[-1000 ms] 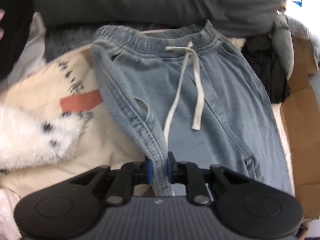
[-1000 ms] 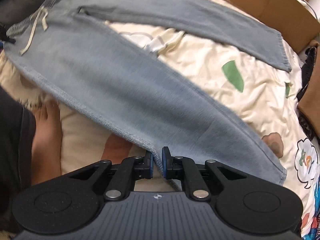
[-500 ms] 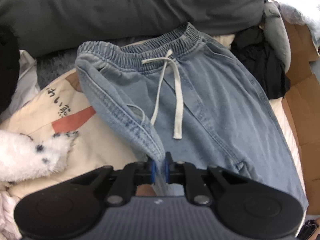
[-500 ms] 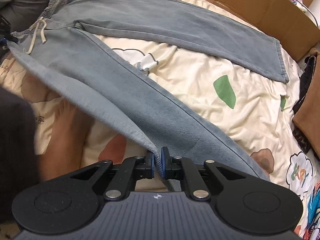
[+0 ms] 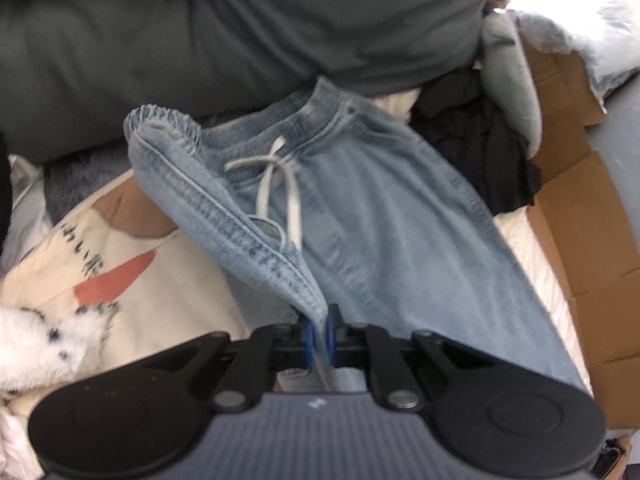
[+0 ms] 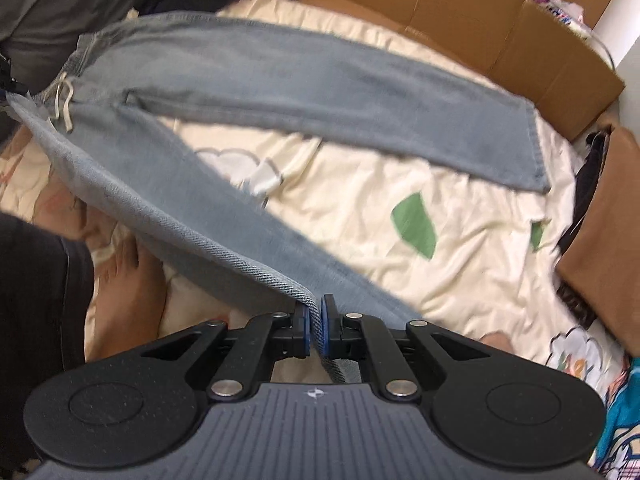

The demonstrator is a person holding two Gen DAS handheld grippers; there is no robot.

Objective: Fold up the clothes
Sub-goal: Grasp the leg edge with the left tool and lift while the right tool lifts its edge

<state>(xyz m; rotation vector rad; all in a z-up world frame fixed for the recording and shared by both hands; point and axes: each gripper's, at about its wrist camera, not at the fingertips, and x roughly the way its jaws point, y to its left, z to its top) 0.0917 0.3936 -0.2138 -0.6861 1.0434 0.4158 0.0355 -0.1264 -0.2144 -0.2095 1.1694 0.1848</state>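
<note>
Jeans (image 6: 312, 80) sit on the bed (image 6: 360, 208); your left gripper (image 5: 318, 330) and right gripper (image 6: 315, 330), both clamped on the near leg's edge, have lifted it higher, readying a fold over the far leg.

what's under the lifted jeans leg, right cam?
Under the lifted leg of the jeans: the cream printed bedsheet and a bare foot. Anything directly beneath the denim is covered.

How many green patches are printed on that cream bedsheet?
2, both seen from the right wrist view. A large green patch lies on the sheet between the two jeans legs; a smaller one sits further right. The jeans may hide more.
</note>
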